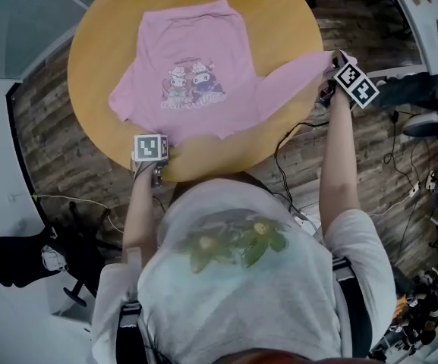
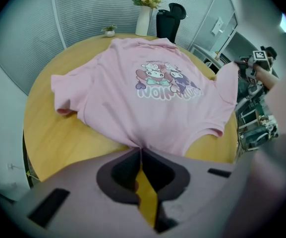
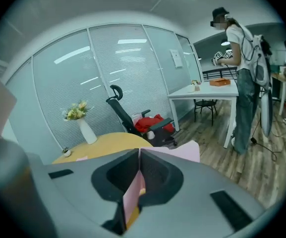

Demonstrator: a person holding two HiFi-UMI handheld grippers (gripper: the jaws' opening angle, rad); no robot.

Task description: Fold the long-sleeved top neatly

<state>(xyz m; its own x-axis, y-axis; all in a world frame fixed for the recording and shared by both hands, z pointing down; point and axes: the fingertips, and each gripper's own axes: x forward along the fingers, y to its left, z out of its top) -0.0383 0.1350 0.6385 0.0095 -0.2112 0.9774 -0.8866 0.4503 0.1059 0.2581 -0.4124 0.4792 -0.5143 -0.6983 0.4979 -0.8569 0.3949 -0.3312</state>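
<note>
Where the pink top (image 1: 192, 67) lies print-up on the round wooden table (image 1: 97, 59), its hem at six o'clock disappears under the left gripper (image 2: 140, 151), whose jaws are pressed together on that edge. One sleeve (image 1: 294, 73) stretches past the rim toward three o'clock, its cuff swallowed by the right gripper (image 3: 137, 155), which is clamped on the pink cloth. The other sleeve (image 1: 124, 97) is bunched at nine o'clock. Lettering under the cartoon print (image 1: 192, 82) is too blurred to read.
</note>
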